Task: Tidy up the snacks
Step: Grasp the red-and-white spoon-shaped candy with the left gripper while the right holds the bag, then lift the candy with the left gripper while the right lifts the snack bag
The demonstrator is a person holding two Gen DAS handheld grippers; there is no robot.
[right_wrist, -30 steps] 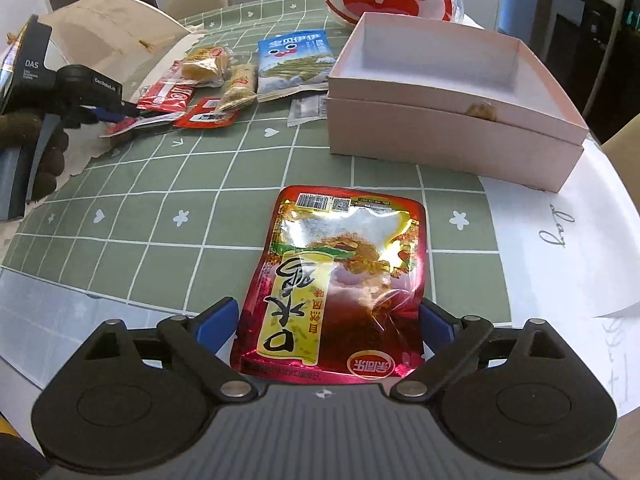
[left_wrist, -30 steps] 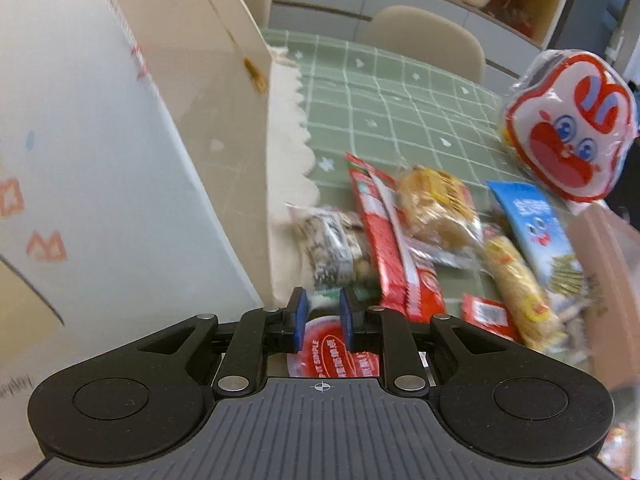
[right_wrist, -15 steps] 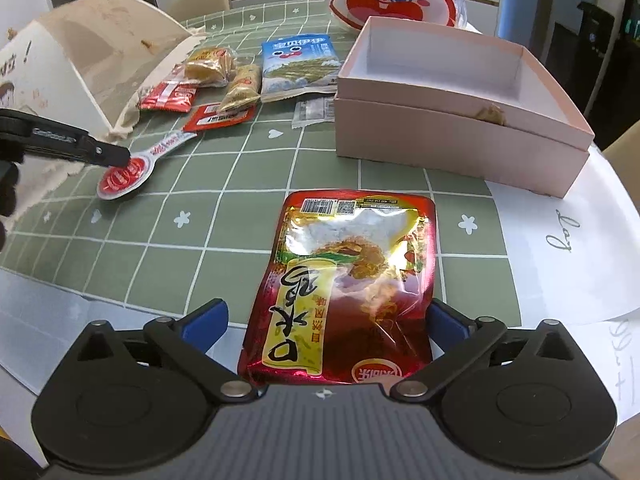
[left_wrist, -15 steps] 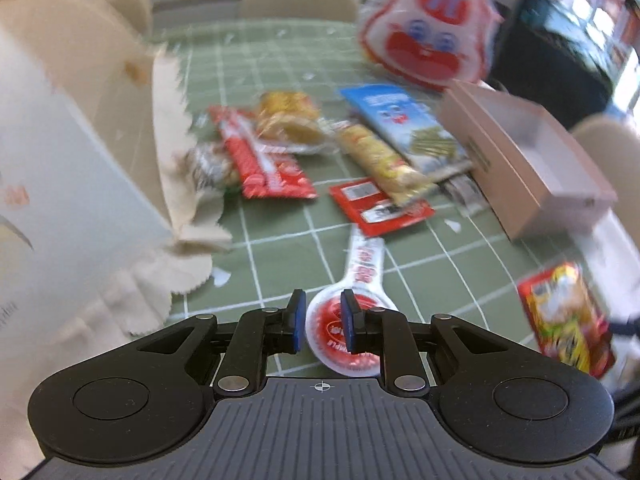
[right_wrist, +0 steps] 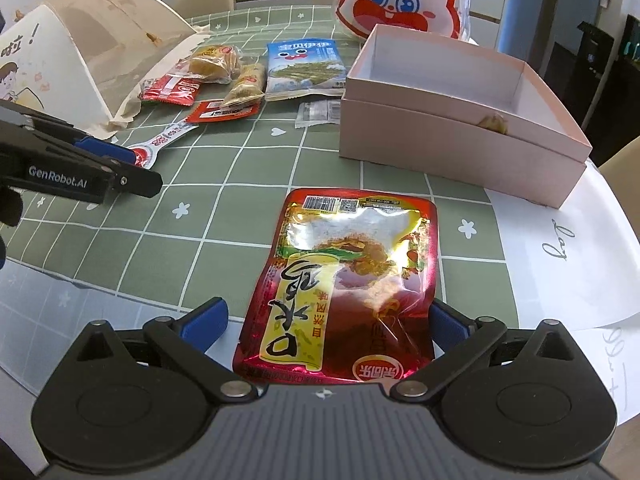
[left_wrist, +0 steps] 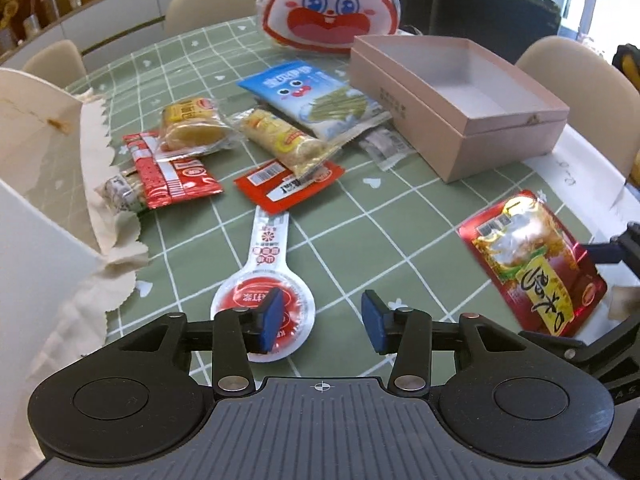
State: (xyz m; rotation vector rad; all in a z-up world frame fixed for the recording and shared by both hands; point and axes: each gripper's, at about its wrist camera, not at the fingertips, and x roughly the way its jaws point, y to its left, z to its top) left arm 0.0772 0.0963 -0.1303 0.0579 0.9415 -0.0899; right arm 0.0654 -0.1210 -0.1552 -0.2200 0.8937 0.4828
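Note:
My left gripper [left_wrist: 323, 320] is open; a spoon-shaped red and white snack [left_wrist: 264, 280] lies flat on the green tablecloth by its left finger. It also shows in the right wrist view [right_wrist: 160, 144]. My right gripper [right_wrist: 324, 320] is open, its fingers on either side of a red foil pouch [right_wrist: 348, 280] lying flat on the table. The pouch also shows in the left wrist view [left_wrist: 532, 260]. An open pink box [left_wrist: 460, 104] stands at the right. Several snack packets [left_wrist: 280, 136] lie in a loose group at the back.
A white and beige paper bag [left_wrist: 36, 184] lies on its side at the left. A rabbit-face bag [left_wrist: 332, 4] stands behind the pink box [right_wrist: 452, 108]. White paper [right_wrist: 560, 264] covers the table's right edge. Beige chairs [left_wrist: 212, 0] surround the table.
My left gripper pulled the spoon-shaped snack out from beside the paper bag toward the table's middle, then opened and let it go. My right gripper stays open around the red pouch.

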